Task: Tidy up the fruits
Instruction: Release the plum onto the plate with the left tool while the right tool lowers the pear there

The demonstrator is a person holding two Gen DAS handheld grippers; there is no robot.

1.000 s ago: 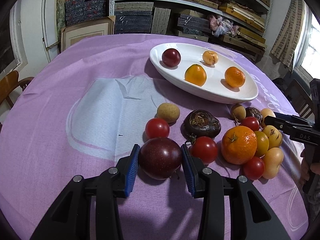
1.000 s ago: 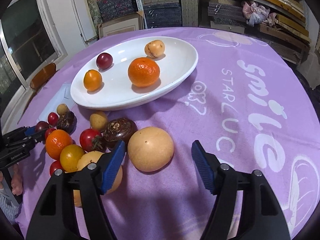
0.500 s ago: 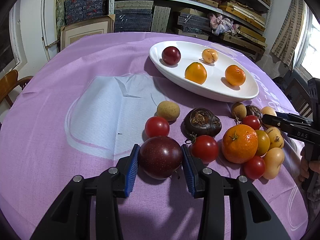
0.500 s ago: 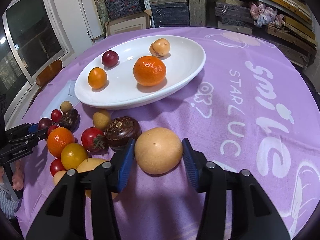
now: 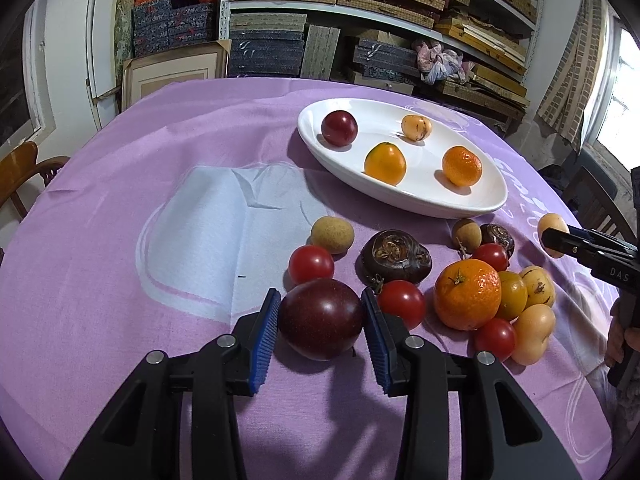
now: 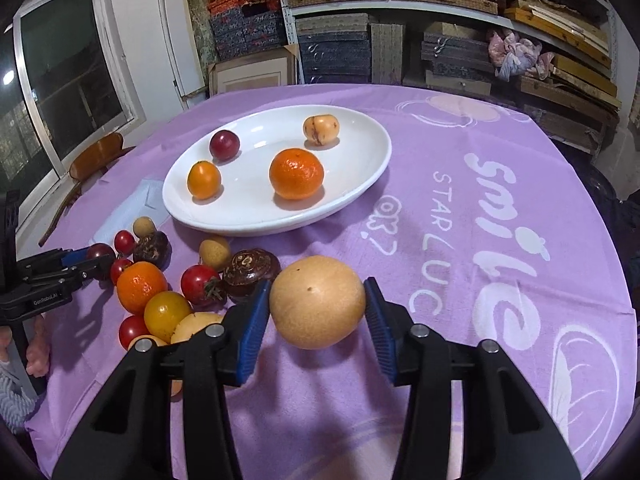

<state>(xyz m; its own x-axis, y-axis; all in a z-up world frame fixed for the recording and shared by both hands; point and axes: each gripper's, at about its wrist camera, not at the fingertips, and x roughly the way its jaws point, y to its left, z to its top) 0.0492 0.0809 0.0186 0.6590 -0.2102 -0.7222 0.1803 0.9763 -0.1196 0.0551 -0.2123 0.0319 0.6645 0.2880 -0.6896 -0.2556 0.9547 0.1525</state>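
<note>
Purple cloth covers the bench [image 6: 460, 208], and the white oval plate [image 6: 360, 184] lies on it with its long axis running from near-left to far-right in the right wrist view. The right tongs [image 6: 317, 312] are clenched on a tan round fruit [image 6: 317, 302] (its small dark spot faces up), lifted just clear of the cloth. The left tongs [image 5: 320, 320] grip a dark plum [image 5: 320, 318] resting on the cloth beside the loose fruit pile [image 5: 480, 292].

four fruits [image 6: 296, 174] lie on the white plate [image 6: 360, 184]; others cluster [image 5: 466, 294] beside it.
</note>
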